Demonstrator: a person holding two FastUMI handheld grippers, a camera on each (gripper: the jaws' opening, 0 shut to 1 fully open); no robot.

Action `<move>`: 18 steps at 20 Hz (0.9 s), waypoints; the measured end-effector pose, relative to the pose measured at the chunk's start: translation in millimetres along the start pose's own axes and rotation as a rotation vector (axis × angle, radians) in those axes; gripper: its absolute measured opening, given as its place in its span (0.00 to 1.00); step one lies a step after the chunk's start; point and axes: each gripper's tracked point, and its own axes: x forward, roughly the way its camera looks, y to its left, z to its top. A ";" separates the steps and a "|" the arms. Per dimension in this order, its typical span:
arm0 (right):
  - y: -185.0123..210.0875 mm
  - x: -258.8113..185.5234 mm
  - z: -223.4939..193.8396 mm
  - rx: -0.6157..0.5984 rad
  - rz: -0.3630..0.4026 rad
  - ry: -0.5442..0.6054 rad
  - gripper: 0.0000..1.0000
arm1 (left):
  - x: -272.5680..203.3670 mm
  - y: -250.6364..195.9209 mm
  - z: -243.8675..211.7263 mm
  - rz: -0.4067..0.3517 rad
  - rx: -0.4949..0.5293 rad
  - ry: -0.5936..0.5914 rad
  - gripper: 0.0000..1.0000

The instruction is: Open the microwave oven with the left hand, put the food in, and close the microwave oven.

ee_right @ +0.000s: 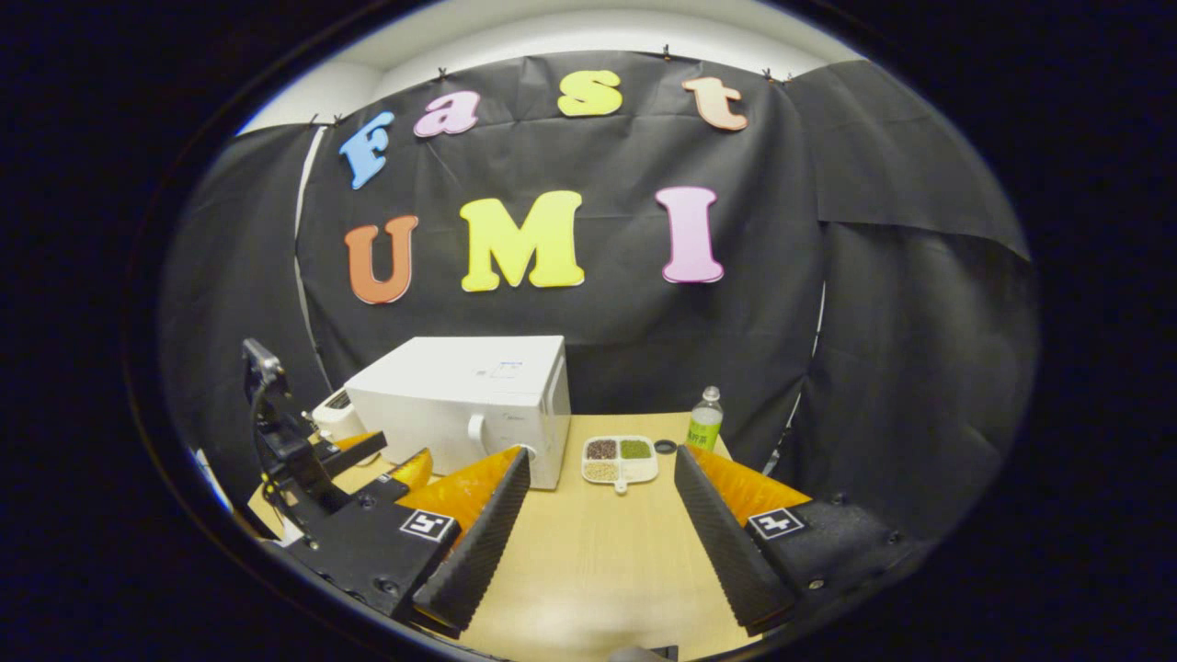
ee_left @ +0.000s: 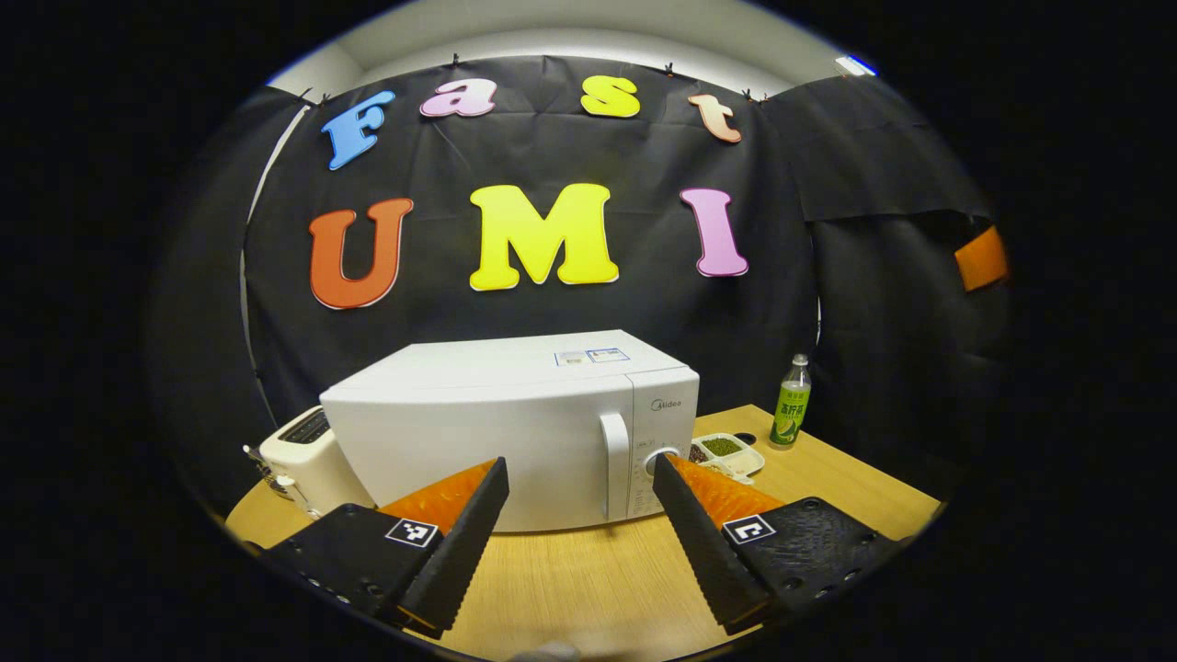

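Observation:
A white microwave oven (ee_left: 515, 428) stands on the wooden table with its door shut and a vertical handle (ee_left: 614, 452) near its right side. My left gripper (ee_left: 579, 469) is open in front of the door, short of it, holding nothing. In the right gripper view the microwave oven (ee_right: 469, 405) sits at the left, and a white divided food tray (ee_right: 621, 459) with grains lies to its right. My right gripper (ee_right: 602, 464) is open, aimed at the tray from a distance. The left gripper (ee_right: 368, 460) shows at the left edge there.
A green drink bottle (ee_left: 791, 402) stands at the back right of the table (ee_left: 588, 579), behind the food tray (ee_left: 726, 452). A white toaster (ee_left: 303, 460) sits left of the microwave. A small dark lid (ee_right: 665, 447) lies between tray and bottle (ee_right: 704, 419).

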 end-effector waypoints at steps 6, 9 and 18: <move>16.6 -13.3 -0.9 -0.064 -0.012 -0.071 0.92 | -69.9 38.3 44.1 0.074 -0.037 -0.033 0.96; 22.6 -19.1 1.0 -0.057 -0.020 -0.098 0.92 | -101.6 56.8 68.3 0.113 -0.034 -0.046 0.96; 30.8 -43.5 10.5 0.010 -0.041 -0.136 1.00 | -164.0 84.3 112.7 0.177 0.002 -0.090 0.96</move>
